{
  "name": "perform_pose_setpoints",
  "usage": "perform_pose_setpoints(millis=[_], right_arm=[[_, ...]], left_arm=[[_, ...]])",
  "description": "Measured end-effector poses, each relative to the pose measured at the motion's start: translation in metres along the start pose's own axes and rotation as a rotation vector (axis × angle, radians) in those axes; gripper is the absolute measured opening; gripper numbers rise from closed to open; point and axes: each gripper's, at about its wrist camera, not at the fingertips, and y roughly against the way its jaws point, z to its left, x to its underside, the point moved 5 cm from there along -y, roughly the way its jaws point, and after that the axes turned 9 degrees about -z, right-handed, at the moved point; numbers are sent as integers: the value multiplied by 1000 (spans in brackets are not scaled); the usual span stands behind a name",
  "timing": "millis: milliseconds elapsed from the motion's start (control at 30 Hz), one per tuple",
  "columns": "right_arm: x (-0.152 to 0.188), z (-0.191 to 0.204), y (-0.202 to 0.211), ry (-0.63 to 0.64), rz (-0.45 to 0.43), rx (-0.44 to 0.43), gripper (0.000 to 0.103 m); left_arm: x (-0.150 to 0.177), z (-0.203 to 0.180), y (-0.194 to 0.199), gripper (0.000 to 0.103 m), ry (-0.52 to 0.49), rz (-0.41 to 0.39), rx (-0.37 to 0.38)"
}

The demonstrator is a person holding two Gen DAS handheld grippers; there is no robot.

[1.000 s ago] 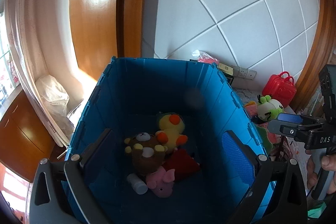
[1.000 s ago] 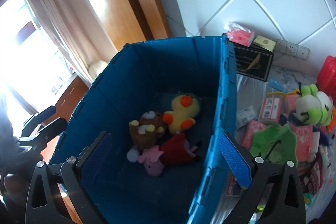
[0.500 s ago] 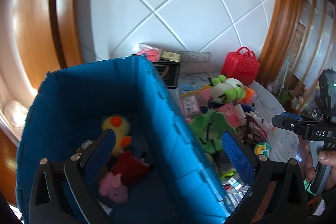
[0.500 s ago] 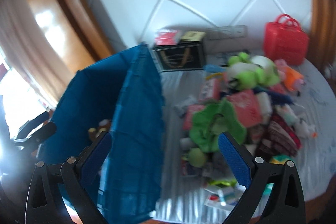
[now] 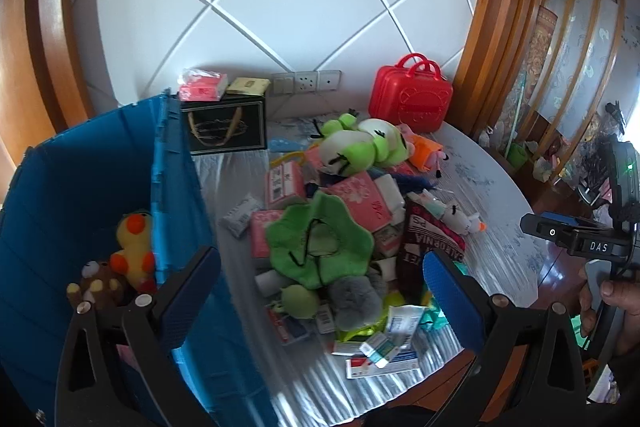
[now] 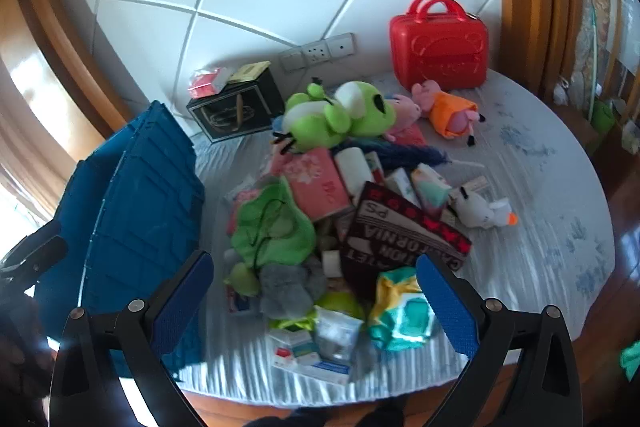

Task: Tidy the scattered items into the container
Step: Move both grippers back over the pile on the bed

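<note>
Left gripper [image 5: 320, 285]: jaws wide apart, nothing between them, hanging above the near edge of the pile. Right gripper [image 6: 314, 293]: jaws likewise spread and empty, over the same pile from the other side. A hand [image 5: 612, 303] shows at the right edge of the left view, holding the right tool.

Crate [image 5: 96, 187], blue, stands at the table's left edge, just beside the pile. Inside it, as far as the left view shows: a yellow duck [image 5: 134, 247] and a brown bear [image 5: 98, 285]; the rest of the floor is hidden behind the gripper.

Judgement: early stage. A few toys are in; most remain out.

Still on the table [image 6: 560, 195]: green cloth [image 6: 272, 227], grey plush [image 6: 286, 291], pink packet [image 6: 320, 183], dark bag with lettering [image 6: 400, 239], teal pouch [image 6: 402, 319], small boxes [image 6: 308, 351] at the near edge, white toy [image 6: 484, 213], frog plush [image 6: 340, 115] and orange pig [image 6: 448, 109] farther back.

Around: black box [image 6: 236, 111] and red case [image 6: 440, 41] by the wall; whether they count as clutter cannot be told.

Obstacles: items overlap, so a clean single grab may be awkward. The crate's tall wall stands between pile and drop point.
</note>
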Motion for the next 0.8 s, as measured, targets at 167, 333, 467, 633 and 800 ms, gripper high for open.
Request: perform_pose_setpoints(millis=[167, 333, 467, 633, 800], right_arm=[[1, -50, -2, 2, 26, 6, 103], [8, -96, -7, 3, 57, 6, 103], [26, -123, -23, 23, 99, 9, 103], [62, -140, -56, 41, 176, -2, 103], [107, -141, -97, 24, 260, -25, 103]], left_arm=[[12, -37, -25, 103, 2, 33, -30], [28, -63, -46, 103, 6, 68, -78], [42, -78, -61, 103, 11, 99, -115], [68, -85, -83, 103, -4, 143, -151], [102, -75, -114, 103, 52, 216, -137]])
